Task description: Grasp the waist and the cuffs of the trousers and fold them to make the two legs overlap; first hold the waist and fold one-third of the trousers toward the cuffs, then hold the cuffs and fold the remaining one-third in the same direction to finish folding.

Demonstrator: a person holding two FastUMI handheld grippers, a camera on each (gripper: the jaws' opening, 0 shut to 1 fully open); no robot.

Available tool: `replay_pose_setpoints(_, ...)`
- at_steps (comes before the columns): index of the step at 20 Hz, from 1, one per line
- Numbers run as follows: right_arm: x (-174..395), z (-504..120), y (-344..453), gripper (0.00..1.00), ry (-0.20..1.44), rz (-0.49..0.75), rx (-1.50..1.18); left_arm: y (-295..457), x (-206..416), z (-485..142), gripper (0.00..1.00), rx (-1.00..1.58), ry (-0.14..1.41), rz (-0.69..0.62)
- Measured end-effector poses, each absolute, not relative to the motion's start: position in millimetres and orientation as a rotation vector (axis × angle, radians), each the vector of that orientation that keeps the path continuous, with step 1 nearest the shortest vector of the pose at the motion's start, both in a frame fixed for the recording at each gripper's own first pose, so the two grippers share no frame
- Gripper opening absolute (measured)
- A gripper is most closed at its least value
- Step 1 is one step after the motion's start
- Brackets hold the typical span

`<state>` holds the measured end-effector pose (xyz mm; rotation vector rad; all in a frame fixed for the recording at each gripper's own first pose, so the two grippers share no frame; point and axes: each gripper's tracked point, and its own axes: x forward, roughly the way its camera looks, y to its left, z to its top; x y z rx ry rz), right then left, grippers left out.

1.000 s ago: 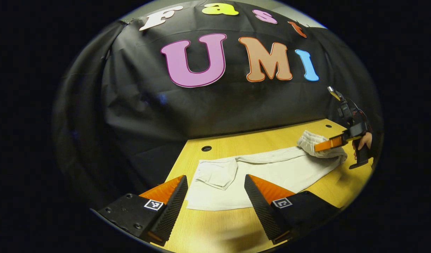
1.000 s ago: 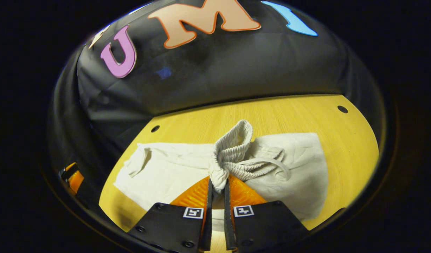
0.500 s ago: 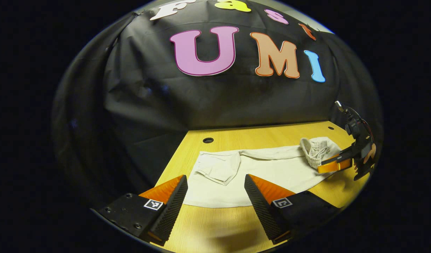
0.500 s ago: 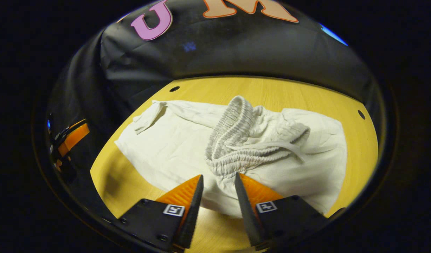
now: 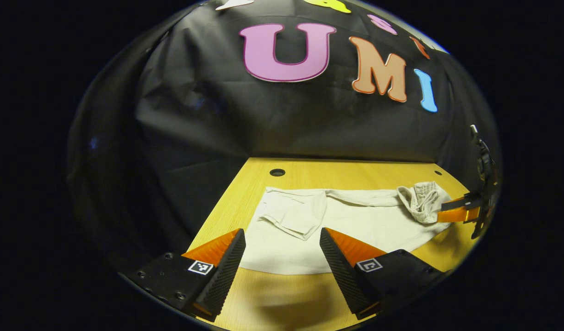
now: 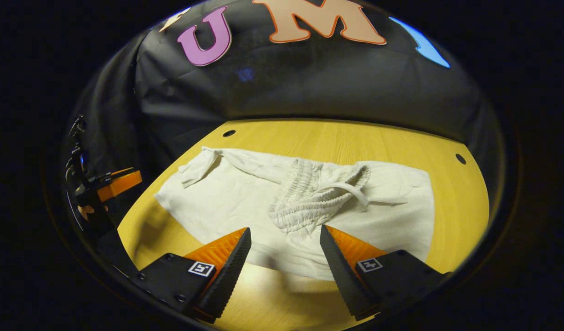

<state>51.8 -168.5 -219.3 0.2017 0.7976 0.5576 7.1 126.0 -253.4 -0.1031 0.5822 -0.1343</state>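
Observation:
White trousers lie flat on the wooden table, legs overlapped. Their gathered elastic waist with a drawstring rests folded back onto the legs. The cuffs lie rumpled at the other end. My right gripper stands open just short of the waist, with nothing between its fingers; in the left gripper view it shows at the far right beside the waist. My left gripper stands open over the near edge by the cuffs, holding nothing; in the right gripper view it appears at far left.
Black cloth wall rises behind the table. Small round holes sit near the table's back corners. Bare wood lies in front of the trousers.
My right gripper opened and let go of the waist, then drew back a little; the waist dropped and settled onto the legs. My left gripper stayed open and shifted slightly.

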Motion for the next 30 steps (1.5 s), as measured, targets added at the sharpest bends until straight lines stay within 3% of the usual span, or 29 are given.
replay_pose_setpoints(4, 52.5, -212.8, -184.9, 0.97, 0.779, 0.497, 0.217, 143.3, 20.7, -278.4, 0.96, -0.140, 0.614, -0.109)
replay_pose_setpoints(5, 51.7, -213.0, -189.2, 0.91, 0.779, 0.482, 0.212, 146.1, 24.0, -285.7, 0.95, -0.151, 0.626, -0.102)
replay_pose_setpoints(16, 38.1, -223.1, -217.7, 0.91, 0.799, 0.385, 0.184, 151.3, 31.2, -360.7, 0.95, -0.202, 0.789, -0.110)
replay_pose_setpoints(18, 38.0, -223.1, -219.4, 0.97, 0.800, 0.378, 0.183, 150.6, 33.9, -362.7, 0.96, -0.198, 0.787, -0.109)
replay_pose_setpoints(21, 39.9, -222.7, -219.5, 0.97, 0.799, 0.374, 0.186, 146.6, 30.6, -366.2, 0.96, -0.148, 0.811, -0.133)
replay_pose_setpoints(23, 41.1, -222.1, -219.2, 0.91, 0.798, 0.371, 0.192, 147.5, 26.8, -370.7, 0.95, -0.072, 0.833, -0.160)
replay_pose_setpoints(24, 41.9, -222.0, -219.3, 0.91, 0.796, 0.370, 0.194, 146.6, 31.9, -363.4, 0.90, -0.081, 0.815, -0.163)
replay_pose_setpoints(26, 42.9, -222.6, -220.3, 0.92, 0.794, 0.367, 0.195, 138.1, 29.5, -363.7, 0.70, -0.087, 0.827, -0.154)
replay_pose_setpoints(27, 42.6, -221.9, -221.6, 0.92, 0.794, 0.367, 0.197, 132.1, 30.2, -365.3, 0.65, -0.094, 0.827, -0.152)
replay_pose_setpoints(28, 42.5, -221.1, -222.8, 0.91, 0.793, 0.367, 0.197, 131.3, 28.3, -365.8, 0.53, -0.090, 0.837, -0.148)
replay_pose_setpoints(30, 43.0, -220.3, -227.6, 0.91, 0.786, 0.367, 0.191, 123.2, 30.5, -363.4, 0.43, -0.094, 0.834, -0.170)
